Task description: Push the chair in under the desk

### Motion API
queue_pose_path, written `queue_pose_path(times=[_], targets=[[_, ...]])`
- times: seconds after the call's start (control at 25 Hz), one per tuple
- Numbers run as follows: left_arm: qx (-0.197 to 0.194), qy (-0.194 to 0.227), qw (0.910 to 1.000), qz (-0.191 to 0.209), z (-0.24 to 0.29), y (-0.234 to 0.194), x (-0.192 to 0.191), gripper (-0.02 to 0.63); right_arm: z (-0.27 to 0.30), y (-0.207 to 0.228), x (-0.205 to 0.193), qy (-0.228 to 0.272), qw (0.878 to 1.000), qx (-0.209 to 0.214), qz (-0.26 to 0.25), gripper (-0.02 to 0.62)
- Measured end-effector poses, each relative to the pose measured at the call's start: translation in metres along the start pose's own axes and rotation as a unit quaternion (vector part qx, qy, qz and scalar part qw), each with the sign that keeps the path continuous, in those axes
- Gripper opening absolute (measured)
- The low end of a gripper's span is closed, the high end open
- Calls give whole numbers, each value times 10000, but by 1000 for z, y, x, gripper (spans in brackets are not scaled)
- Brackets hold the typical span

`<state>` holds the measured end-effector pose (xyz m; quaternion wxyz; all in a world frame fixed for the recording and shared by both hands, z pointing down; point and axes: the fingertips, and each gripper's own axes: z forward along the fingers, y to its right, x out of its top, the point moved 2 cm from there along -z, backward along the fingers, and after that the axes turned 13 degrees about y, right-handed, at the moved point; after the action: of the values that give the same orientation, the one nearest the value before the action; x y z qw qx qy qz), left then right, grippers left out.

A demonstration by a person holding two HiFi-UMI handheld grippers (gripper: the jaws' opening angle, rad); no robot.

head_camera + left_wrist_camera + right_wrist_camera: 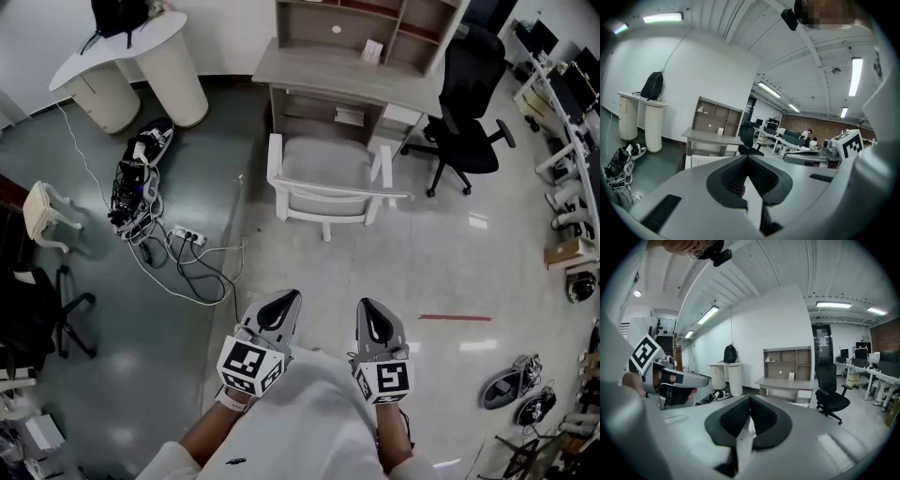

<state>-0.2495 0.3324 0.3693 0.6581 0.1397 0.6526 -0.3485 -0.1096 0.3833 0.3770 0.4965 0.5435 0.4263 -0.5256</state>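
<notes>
Left gripper (282,304) and right gripper (369,312), each with jaws pressed together on nothing, hover side by side, equally far from the white chair (328,178) straight ahead, its backrest facing them at the desk's (347,80) front edge; only the head view shows the chair whole.

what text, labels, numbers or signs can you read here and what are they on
No readable text anywhere.
Left cube and right cube, on the left gripper and right gripper: square marker patterns, no letters.
Card above the desk: too small to read.
</notes>
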Motion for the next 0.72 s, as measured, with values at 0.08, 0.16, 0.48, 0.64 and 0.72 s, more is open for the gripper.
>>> queue_pose_path(times=[0.08, 0.16, 0.48, 0.64, 0.72], targets=[[-45, -15, 10000, -14, 7, -19, 8, 6, 25, -2, 4, 7, 10000, -42, -33, 11], [-85, -56, 9999, -6, 15, -40, 14, 6, 48, -5, 7, 18, 9999, -94, -48, 11], [-192, -110, 9997, -104, 41, -106, 27, 6, 106, -5, 1, -107, 9991, -405, -101, 10], [-294, -197, 9992, -193, 54, -122, 27, 6, 124, -3, 3, -207, 9985, -476, -156, 11], [-324, -179, 9990, -240, 61, -127, 28, 6, 130, 0, 5, -233, 9983, -498, -191, 11]])
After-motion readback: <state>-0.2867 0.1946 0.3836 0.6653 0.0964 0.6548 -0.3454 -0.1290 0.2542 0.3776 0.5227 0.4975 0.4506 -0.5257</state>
